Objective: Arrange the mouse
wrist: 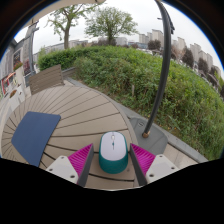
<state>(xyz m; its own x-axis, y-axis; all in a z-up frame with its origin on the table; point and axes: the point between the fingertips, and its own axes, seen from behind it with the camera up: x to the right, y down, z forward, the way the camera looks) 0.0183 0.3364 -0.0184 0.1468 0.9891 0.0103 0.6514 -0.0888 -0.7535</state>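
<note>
Furthest left, at the edge of the wooden counter (85,110), a few chairs (14,92) stand by a building wall, and a slatted wooden bench back (45,78) rises beyond the counter's far rim. On the counter's planks, ahead and left of the tool, a dark blue mouse mat (33,135) lies flat, one corner pointing back toward the camera.

Next comes the tool (112,158) itself. Its left finger carries a magenta pad (81,158); the right finger's pad mirrors it on the other side. Between them sits the mouse (113,151), white on top with a teal-green body, its nose pointing away. Both pads appear to meet the mouse's flanks, so the tool looks closed on it, and the mouse sits just to the right of the mat, apart from it.

Right of the tool, a thin dark pole (158,75) rises from the counter's rim. Beyond it spreads a grassy bank (150,75), with trees (108,22) and distant buildings (185,48) under pale sky.
</note>
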